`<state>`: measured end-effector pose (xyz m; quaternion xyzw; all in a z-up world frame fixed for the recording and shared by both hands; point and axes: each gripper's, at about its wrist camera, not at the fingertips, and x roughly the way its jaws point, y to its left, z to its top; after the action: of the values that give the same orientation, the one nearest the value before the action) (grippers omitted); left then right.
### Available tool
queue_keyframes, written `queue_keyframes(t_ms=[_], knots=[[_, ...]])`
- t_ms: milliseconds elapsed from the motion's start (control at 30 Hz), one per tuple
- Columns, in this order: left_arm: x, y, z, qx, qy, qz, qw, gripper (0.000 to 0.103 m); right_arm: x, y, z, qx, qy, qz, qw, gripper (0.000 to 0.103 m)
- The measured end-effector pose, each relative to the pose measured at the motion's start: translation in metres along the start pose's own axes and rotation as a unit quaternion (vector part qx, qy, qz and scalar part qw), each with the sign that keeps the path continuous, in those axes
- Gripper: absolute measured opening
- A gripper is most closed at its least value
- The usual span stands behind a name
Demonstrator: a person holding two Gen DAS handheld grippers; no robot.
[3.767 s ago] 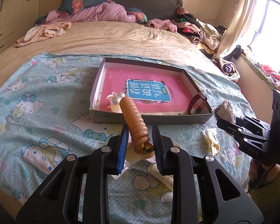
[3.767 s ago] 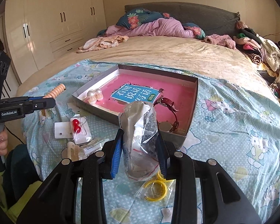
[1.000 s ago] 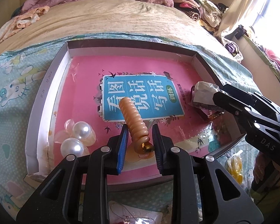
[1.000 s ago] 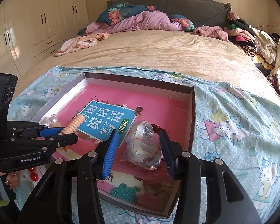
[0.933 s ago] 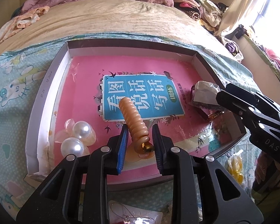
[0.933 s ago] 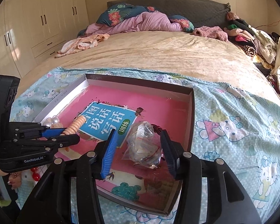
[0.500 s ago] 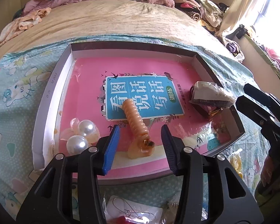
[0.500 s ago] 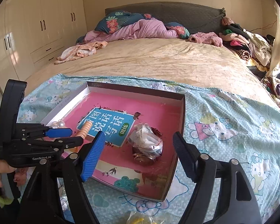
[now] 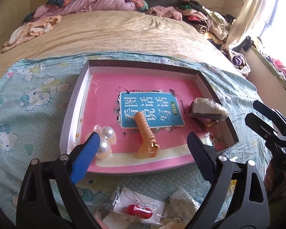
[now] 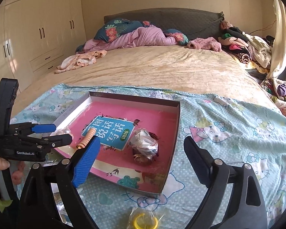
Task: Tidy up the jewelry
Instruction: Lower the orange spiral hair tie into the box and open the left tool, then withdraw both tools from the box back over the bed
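A shallow grey box (image 9: 74,103) with a pink liner lies on the Hello Kitty sheet. In it lie an orange ribbed hair clip (image 9: 145,135), pearl earrings (image 9: 106,135) at the left, and a clear bag of jewelry (image 9: 207,110) at the right. My left gripper (image 9: 143,152) is open and empty, just short of the box's near edge. My right gripper (image 10: 143,158) is open and empty, pulled back from the box (image 10: 176,124); the bag (image 10: 145,144) and the clip (image 10: 87,137) show there too.
Red bead earrings on a card (image 9: 139,209) and other small packets lie on the sheet before the box. A bagged yellow ring (image 10: 144,221) lies near the right gripper. Clothes (image 10: 242,45) are piled at the bed's far right.
Both grippers opened and let go: the orange clip and the clear bag now lie in the box. Both grippers have drawn back toward the near edge.
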<state>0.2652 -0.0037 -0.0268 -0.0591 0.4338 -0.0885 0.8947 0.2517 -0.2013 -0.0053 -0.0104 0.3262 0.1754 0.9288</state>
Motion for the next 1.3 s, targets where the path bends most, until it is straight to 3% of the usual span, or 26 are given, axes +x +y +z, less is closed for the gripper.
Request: queue_keyframes(t_ms=[100, 633, 1300], knots=[[-0.011, 0.003, 0.0, -0.009, -0.011, 0.002, 0.9999, 0.092, -0.007, 0.001, 0.0, 0.001, -0.004, 0.001, 1.0, 0.089], [-0.057, 0.012, -0.006, -0.024, -0.049, 0.008, 0.9985, 0.093, -0.04, 0.01, -0.001, -0.006, -0.027, 0.003, 1.0, 0.09], [-0.091, 0.011, -0.029, -0.022, -0.072, 0.014, 0.9971, 0.093, -0.073, 0.038, -0.007, -0.033, -0.039, 0.017, 0.999, 0.091]])
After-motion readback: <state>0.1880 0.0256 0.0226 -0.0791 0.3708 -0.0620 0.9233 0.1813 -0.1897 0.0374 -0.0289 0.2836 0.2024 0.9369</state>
